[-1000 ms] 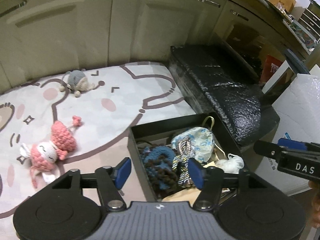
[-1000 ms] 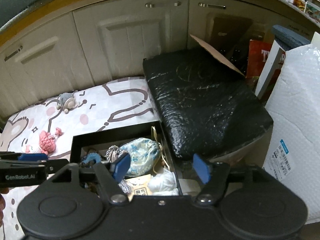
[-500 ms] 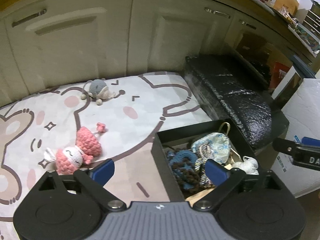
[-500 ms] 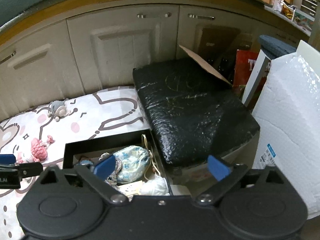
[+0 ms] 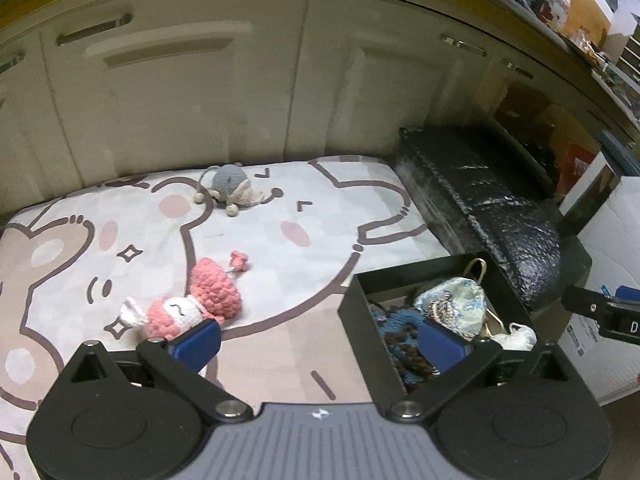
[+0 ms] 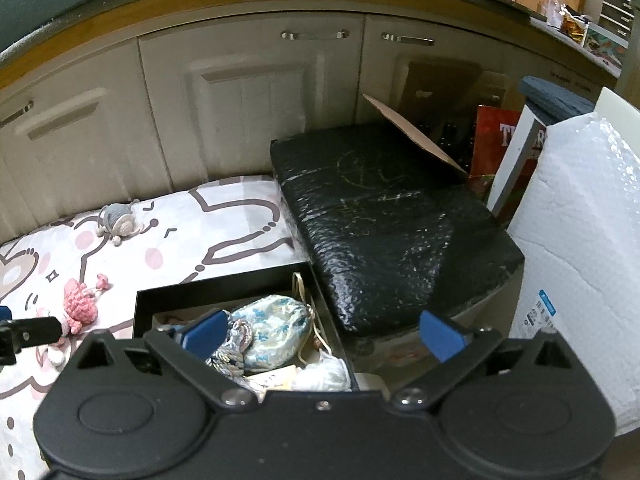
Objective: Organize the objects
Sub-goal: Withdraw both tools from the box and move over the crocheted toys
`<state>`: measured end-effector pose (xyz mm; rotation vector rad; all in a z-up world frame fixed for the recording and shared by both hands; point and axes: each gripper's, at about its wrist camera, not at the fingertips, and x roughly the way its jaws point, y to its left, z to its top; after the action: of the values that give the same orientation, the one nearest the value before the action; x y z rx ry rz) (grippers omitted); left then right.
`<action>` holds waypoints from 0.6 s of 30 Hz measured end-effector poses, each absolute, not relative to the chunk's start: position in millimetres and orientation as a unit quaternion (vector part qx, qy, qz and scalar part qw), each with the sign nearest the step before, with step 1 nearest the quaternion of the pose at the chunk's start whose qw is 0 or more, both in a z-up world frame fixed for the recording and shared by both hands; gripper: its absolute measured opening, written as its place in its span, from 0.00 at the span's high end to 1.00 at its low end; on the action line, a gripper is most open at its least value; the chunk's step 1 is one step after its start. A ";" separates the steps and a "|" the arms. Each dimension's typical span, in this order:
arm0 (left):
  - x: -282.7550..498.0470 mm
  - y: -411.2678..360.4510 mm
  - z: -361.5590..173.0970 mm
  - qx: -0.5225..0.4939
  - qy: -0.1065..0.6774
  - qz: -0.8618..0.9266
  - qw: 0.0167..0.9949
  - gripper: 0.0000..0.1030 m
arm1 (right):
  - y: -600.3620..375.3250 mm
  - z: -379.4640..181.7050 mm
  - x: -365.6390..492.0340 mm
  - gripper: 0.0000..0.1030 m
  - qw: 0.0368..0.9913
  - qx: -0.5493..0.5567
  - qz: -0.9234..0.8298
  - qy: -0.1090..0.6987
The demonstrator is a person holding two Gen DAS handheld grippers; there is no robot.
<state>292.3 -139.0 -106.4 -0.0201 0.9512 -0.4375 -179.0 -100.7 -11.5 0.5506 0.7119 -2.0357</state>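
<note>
A pink crocheted doll [image 5: 192,304] lies on the cartoon-print mat [image 5: 280,216], just beyond my left gripper's left finger. A grey crocheted toy [image 5: 230,184] lies farther back near the cupboards. A black open box [image 5: 360,304] at the mat's right holds a blue-brown crochet piece [image 5: 400,332], a pale blue floral pouch [image 6: 276,330] and a white bundle [image 6: 324,374]. My left gripper [image 5: 318,342] is open and empty above the mat's near edge. My right gripper [image 6: 322,334] is open and empty above the box's right side.
Cream cupboard doors [image 6: 248,112] stand behind the mat. A large black-wrapped block [image 6: 392,224] sits right of the box. White bubble-wrapped packaging [image 6: 580,248], a red carton [image 6: 496,148] and a cardboard flap [image 6: 412,132] crowd the right.
Both grippers have opened wider and pulled back and up from the box. The left view has swung left, bringing the pink doll nearer its left finger.
</note>
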 end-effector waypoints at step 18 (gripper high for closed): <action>310.9 -76.7 -103.8 -0.017 0.445 -0.175 0.878 0.00 | -137.9 -29.6 -135.0 0.00 0.481 0.210 -0.795 0.305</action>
<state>310.9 -76.7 -103.8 -0.0360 0.9285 -0.3642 -135.0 -137.9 -29.6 0.5127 0.7427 -1.9380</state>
